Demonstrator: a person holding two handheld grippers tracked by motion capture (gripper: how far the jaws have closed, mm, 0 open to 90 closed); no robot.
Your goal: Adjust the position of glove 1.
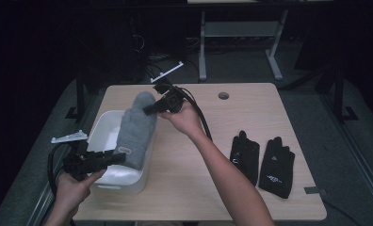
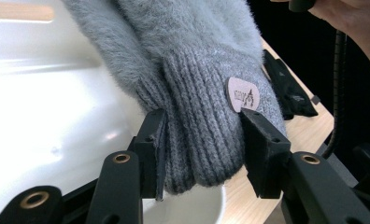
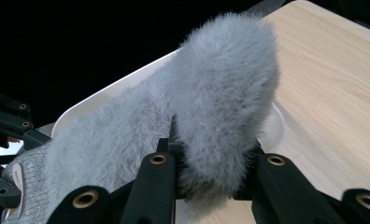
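Both grippers are carrying a grey mitten (image 1: 135,129) over the white bin (image 1: 101,127) at the table's (image 1: 250,99) left side. The L gripper (image 1: 115,157) is clamping the ribbed cuff at the near end; in the left gripper view its jaws are pressing on both sides of the cuff, w/ the small label just above the right pad. The R gripper (image 1: 149,110) is pinching the fuzzy fingertip end at the far end; in the right gripper view the jaws are nearly together w/ fluff bulging out between them. So both are gripping the mitten, which is hanging stretched between them, lengthwise near-to-far, above the bin's right half and its right rim.

Step in hand, as I'm reading it: placing the mitten into the bin. It's lifted and roughly lined up, not yet resting inside.

Next move is calling for shifting the mitten a bit left so it's clearing the right rim, then lowering both ends together into the bin and opening both jaws. The fluff may be catching on the pads, so letting go should be clean before pulling back.

Two black gloves (image 1: 262,161) are lying side by side at the near right of the table, well apart from the bin, probably waiting their turn.
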